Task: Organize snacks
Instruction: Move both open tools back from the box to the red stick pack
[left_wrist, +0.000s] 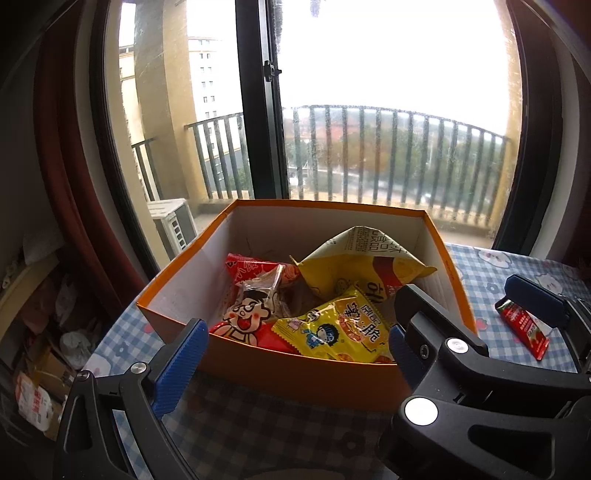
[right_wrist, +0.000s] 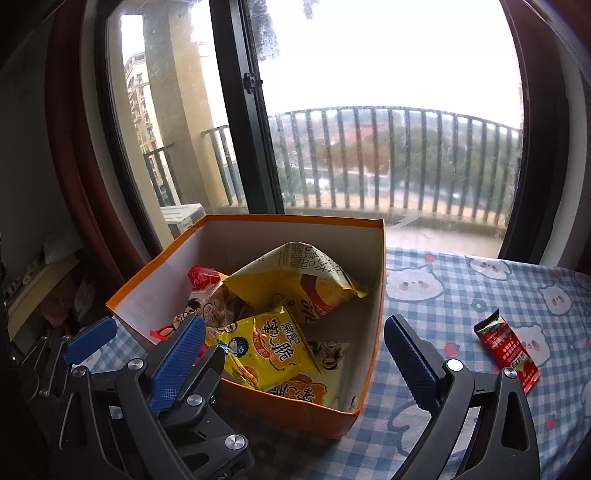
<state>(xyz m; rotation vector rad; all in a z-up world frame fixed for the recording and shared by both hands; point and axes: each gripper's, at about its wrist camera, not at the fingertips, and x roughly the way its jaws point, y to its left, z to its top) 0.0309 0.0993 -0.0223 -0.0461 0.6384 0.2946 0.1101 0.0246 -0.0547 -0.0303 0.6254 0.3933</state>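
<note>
An orange cardboard box (left_wrist: 173, 273) (right_wrist: 147, 273) stands on the checked tablecloth by the window and holds several snack packets: a big yellow chip bag (left_wrist: 362, 258) (right_wrist: 295, 273), a small yellow packet (left_wrist: 340, 328) (right_wrist: 266, 347) and a red cartoon-face packet (left_wrist: 251, 314). A red snack stick (left_wrist: 524, 328) (right_wrist: 508, 350) lies on the cloth right of the box. My left gripper (left_wrist: 295, 354) is open and empty at the box's near wall. My right gripper (right_wrist: 295, 354) is open and empty over the box's near right corner, left of the stick.
The blue-and-white checked tablecloth (right_wrist: 461, 295) with bear prints covers the table. A window with a dark frame (left_wrist: 258, 110) is right behind the box. Cluttered shelves and bags (left_wrist: 40, 332) sit low at the left, past the table edge.
</note>
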